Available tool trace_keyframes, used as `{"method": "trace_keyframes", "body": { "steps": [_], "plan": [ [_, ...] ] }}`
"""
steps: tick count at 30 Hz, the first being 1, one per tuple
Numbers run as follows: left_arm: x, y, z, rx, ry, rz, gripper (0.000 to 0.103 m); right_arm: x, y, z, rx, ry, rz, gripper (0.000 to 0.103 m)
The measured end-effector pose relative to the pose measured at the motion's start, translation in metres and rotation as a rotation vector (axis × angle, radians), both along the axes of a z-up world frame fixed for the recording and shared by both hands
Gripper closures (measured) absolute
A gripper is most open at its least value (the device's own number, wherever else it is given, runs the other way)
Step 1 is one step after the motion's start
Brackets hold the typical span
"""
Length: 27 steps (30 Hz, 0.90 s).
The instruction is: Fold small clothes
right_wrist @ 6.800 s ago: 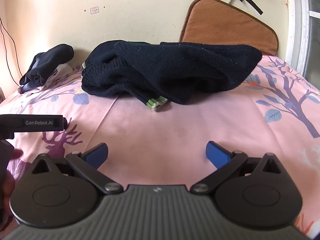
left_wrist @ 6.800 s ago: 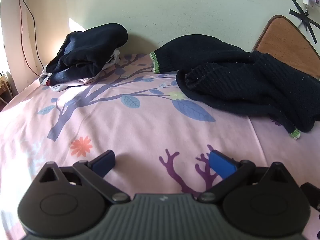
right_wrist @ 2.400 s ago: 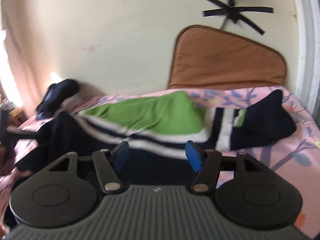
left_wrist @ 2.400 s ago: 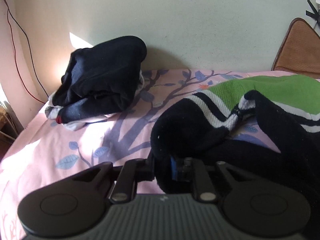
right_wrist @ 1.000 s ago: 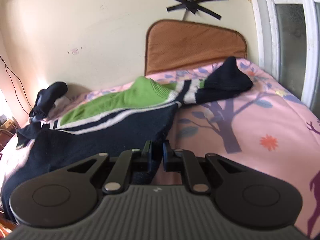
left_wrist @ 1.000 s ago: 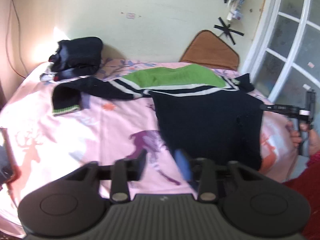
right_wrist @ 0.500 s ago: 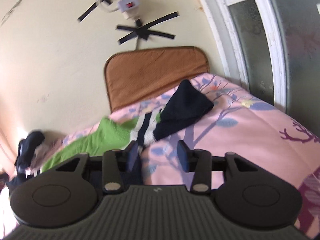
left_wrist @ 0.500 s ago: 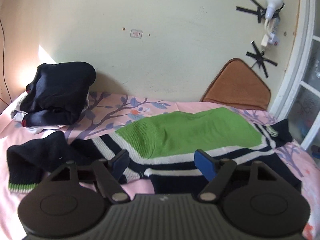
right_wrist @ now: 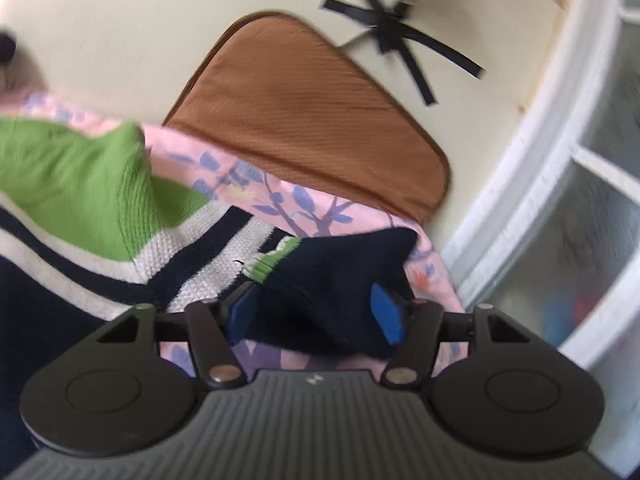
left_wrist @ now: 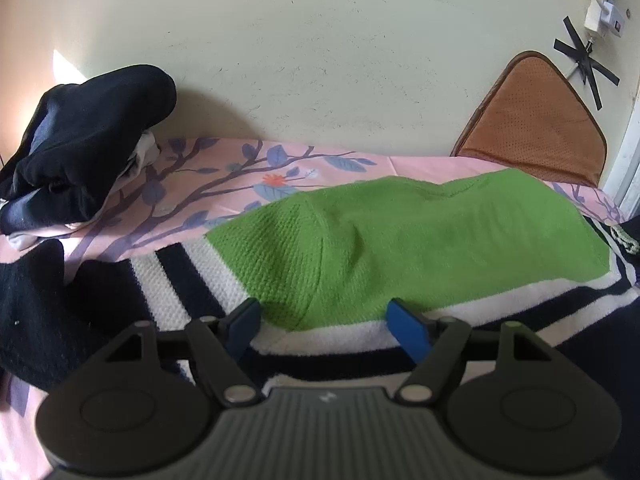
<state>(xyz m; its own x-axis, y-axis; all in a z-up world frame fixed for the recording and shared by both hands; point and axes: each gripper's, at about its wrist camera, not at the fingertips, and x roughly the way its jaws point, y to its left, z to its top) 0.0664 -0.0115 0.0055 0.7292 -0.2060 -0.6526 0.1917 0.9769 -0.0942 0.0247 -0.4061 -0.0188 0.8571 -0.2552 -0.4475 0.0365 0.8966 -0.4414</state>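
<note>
A knit sweater with a green top, white and navy stripes and a navy body lies spread on the pink bed; it shows in the left wrist view [left_wrist: 420, 236] and in the right wrist view [right_wrist: 80, 184]. My left gripper [left_wrist: 326, 326] is open, low over the striped shoulder, with the green panel's lower edge between its blue pads. My right gripper [right_wrist: 316, 312] is open, and its pads stand on either side of the folded navy right sleeve [right_wrist: 344, 276] with a green cuff [right_wrist: 276, 260]. The navy left sleeve [left_wrist: 32, 312] lies at the left.
A pile of dark folded clothes [left_wrist: 84, 144] sits at the bed's back left by the wall. A brown cushion [right_wrist: 308, 116] leans on the wall at the back right, also seen in the left view [left_wrist: 532, 124]. A window frame [right_wrist: 552, 184] borders the bed's right side.
Both grippers have moved forward and lower onto the sweater. The left one now reaches the green panel's edge; the right one has opened wider, and the navy right sleeve is now between its pads.
</note>
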Motion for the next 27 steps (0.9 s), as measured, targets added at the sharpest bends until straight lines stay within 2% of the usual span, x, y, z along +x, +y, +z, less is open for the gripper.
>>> {"method": "trace_keyframes", "body": {
  "steps": [1, 2, 3, 4, 6, 9, 11, 14, 15, 18, 19, 21, 24, 26, 27],
  "plan": [
    [-0.001, -0.001, 0.000, 0.006, -0.001, 0.002, 0.032, 0.008, 0.000, -0.004, -0.019, 0.014, -0.012, 0.054],
    [-0.001, -0.003, 0.001, 0.014, -0.002, 0.004, 0.032, 0.017, -0.007, -0.004, -0.014, 0.029, -0.037, 0.075],
    [-0.002, -0.003, 0.001, 0.019, -0.003, 0.005, 0.032, 0.023, -0.016, 0.001, 0.011, 0.027, -0.079, 0.092],
    [-0.002, -0.003, 0.000, 0.020, -0.003, 0.005, 0.032, 0.024, -0.029, 0.009, 0.055, -0.010, -0.128, 0.092],
    [-0.001, -0.003, 0.000, 0.014, -0.002, 0.007, 0.032, 0.014, -0.065, 0.041, 0.180, -0.162, -0.309, 0.094],
    [-0.001, -0.004, 0.000, 0.020, -0.003, 0.008, 0.031, -0.025, -0.130, 0.079, 0.379, -0.332, -0.541, 0.095],
    [-0.001, -0.004, 0.001, 0.021, -0.003, 0.007, 0.031, -0.048, -0.150, 0.095, 0.398, -0.390, -0.608, 0.095],
    [-0.001, -0.003, 0.001, 0.015, -0.004, 0.007, 0.031, -0.066, -0.153, 0.119, 0.303, -0.467, -0.674, 0.100],
    [-0.001, -0.003, 0.001, 0.009, -0.004, 0.004, 0.030, -0.070, -0.153, 0.128, 0.295, -0.483, -0.680, 0.100],
    [-0.003, 0.005, 0.003, -0.045, -0.007, -0.012, 0.027, -0.074, -0.146, 0.148, 0.419, -0.488, -0.603, 0.100],
    [-0.004, 0.009, 0.005, -0.066, -0.007, -0.012, 0.027, -0.074, -0.138, 0.152, 0.442, -0.485, -0.567, 0.100],
    [-0.009, 0.022, 0.010, -0.115, 0.001, -0.004, 0.027, -0.071, -0.116, 0.158, 0.551, -0.453, -0.433, 0.100],
    [-0.022, 0.060, 0.024, -0.212, -0.012, 0.029, 0.026, -0.070, -0.089, 0.146, 0.738, -0.378, -0.333, 0.096],
    [-0.033, 0.089, 0.034, -0.221, -0.041, 0.082, 0.022, -0.067, -0.075, 0.125, 0.850, -0.292, -0.278, 0.096],
    [-0.039, 0.106, 0.039, -0.221, -0.055, 0.121, 0.021, -0.064, -0.066, 0.114, 0.875, -0.248, -0.257, 0.096]
  ]
}}
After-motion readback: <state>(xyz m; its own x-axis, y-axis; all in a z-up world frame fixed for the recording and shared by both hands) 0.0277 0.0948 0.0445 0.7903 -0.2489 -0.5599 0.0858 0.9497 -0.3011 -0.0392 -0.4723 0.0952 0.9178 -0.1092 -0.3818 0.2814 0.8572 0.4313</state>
